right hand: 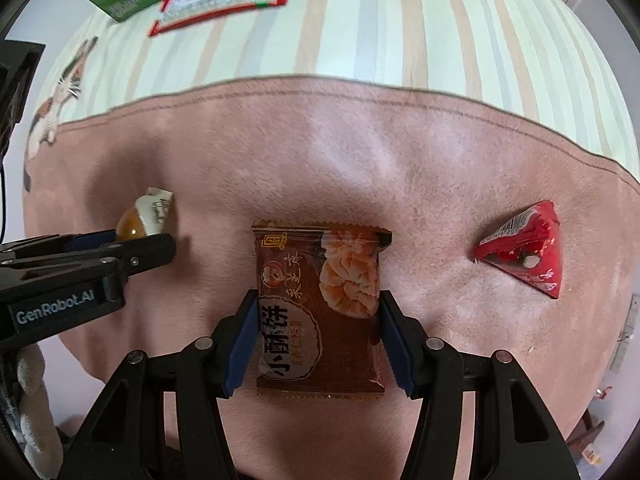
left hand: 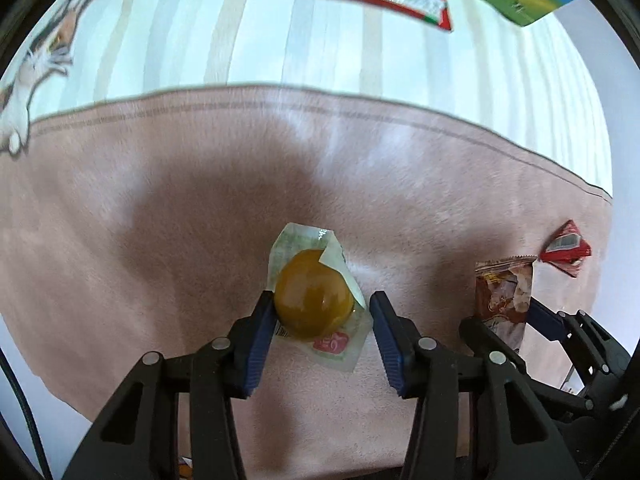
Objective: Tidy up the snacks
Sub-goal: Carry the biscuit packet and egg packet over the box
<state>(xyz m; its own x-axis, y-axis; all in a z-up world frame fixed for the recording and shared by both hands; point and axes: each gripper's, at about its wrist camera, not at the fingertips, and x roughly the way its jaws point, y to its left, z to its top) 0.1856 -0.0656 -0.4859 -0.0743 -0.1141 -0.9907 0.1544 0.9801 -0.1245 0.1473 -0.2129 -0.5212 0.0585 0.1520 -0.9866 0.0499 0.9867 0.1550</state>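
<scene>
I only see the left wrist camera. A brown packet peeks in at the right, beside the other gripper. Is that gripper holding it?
Observer: Yes. The right gripper has both pads pressed on the sides of the brown packet.
Operator: What's pictured on it?
Observer: Golden puffy pastries, on its upper right part.
Operator: How does my jelly look from there?
Observer: From the side, the jelly sits at the tip of the left gripper, and its wrapper flap sticks out past the fingers.
</scene>
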